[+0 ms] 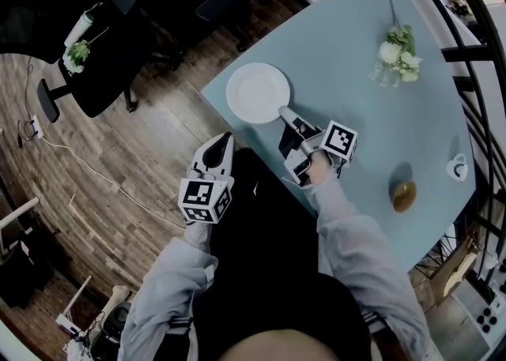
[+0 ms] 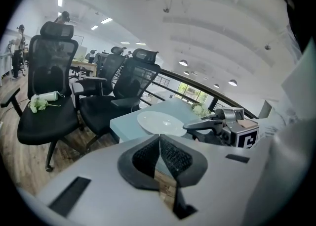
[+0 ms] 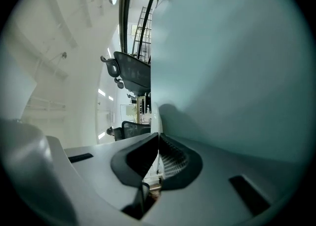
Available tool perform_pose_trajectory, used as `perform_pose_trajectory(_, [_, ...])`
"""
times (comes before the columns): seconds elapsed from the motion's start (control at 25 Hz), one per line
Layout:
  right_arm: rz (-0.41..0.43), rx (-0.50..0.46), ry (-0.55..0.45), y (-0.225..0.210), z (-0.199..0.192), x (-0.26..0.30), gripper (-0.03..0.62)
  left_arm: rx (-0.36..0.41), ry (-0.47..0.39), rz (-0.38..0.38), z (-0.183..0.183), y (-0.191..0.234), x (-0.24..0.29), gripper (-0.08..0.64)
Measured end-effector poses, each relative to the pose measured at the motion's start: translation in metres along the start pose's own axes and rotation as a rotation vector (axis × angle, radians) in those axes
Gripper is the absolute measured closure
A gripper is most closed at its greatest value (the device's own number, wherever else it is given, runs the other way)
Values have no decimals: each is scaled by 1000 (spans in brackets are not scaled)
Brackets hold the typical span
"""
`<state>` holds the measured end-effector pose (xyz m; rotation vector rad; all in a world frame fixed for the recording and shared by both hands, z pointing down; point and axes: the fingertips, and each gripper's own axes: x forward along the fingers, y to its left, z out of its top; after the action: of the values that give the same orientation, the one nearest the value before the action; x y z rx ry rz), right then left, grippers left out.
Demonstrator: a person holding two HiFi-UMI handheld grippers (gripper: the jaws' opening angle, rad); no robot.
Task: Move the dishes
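Observation:
A round white plate (image 1: 258, 92) lies near the corner of the light blue table (image 1: 371, 126). My right gripper (image 1: 285, 113) reaches to the plate's near rim and is shut on that rim. In the right gripper view, which is rolled on its side, the plate (image 3: 157, 117) shows as a thin white edge that runs in between the closed tips of the right gripper (image 3: 158, 136). My left gripper (image 1: 224, 141) hangs off the table's edge above the wooden floor, shut with nothing in it. From the left gripper (image 2: 159, 138) I see the plate (image 2: 160, 122) with the right gripper (image 2: 191, 126) at its rim.
A small vase of white flowers (image 1: 398, 53) stands further back on the table. A white cup (image 1: 457, 167) and a brown round thing (image 1: 404, 196) sit at the right. Black office chairs (image 1: 95, 75) stand on the floor to the left. A dark railing (image 1: 474, 75) runs past the table's far side.

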<state>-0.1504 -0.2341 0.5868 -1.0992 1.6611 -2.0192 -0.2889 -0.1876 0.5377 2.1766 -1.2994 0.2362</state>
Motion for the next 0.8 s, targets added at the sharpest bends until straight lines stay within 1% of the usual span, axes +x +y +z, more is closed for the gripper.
perform_pose_trajectory(0.08, [30, 23, -9, 6, -1, -3, 575, 8, -3, -1, 2, -1, -1, 541])
perform_pose_trajectory(0.36, [105, 7, -58, 32, 6, -25, 575, 47, -17, -29, 14, -14, -1, 541])
perform_pose_trajectory(0.52, [152, 1, -134, 44, 20, -46, 575, 101, -24, -95, 26, -31, 10, 543])
perform_pose_trajectory(0.68, [189, 44, -215, 46, 31, -75, 575, 146, -16, -157, 30, -55, 19, 543])
perform_pose_trajectory(0.8, [191, 58, -274, 42, 38, -99, 575, 178, -11, -202, 33, -74, 26, 542])
